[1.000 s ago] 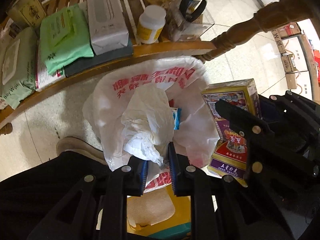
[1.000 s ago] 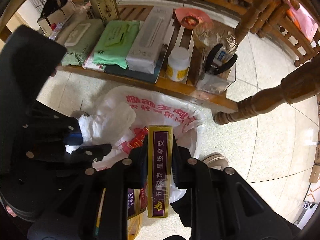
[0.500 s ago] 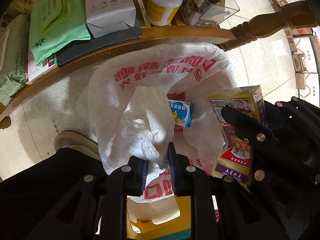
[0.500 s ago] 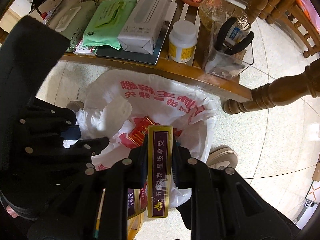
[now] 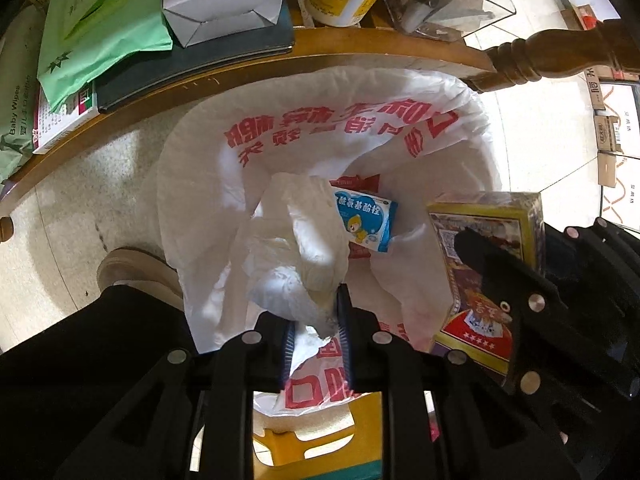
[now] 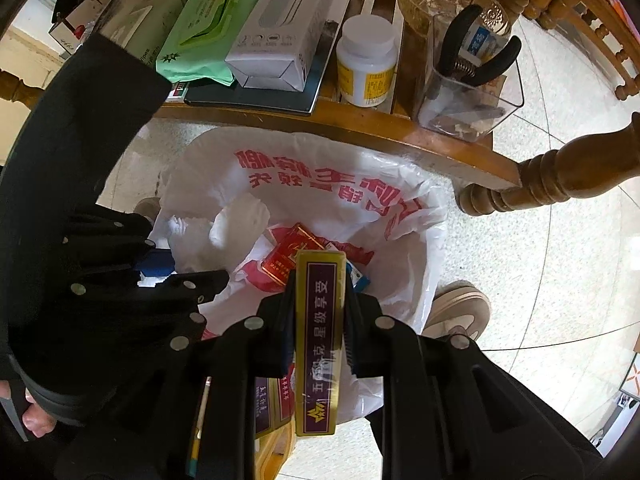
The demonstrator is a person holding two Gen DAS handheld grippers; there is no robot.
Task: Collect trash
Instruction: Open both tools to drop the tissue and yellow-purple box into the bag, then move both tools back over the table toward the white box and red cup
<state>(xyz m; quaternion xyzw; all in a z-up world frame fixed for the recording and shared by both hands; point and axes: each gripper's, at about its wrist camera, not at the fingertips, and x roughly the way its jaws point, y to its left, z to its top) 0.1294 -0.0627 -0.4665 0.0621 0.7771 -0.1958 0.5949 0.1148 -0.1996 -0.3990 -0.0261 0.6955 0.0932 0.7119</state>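
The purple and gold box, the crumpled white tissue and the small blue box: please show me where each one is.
purple and gold box (image 6: 320, 336): right wrist view, narrow purple side.
crumpled white tissue (image 5: 296, 276): left wrist view, its middle folds.
small blue box (image 5: 366, 220): left wrist view, printed face.

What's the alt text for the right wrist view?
The right tool grips a purple-and-gold card box over a white bin liner already holding a red packet; the left tool holds crumpled white tissue beside it.
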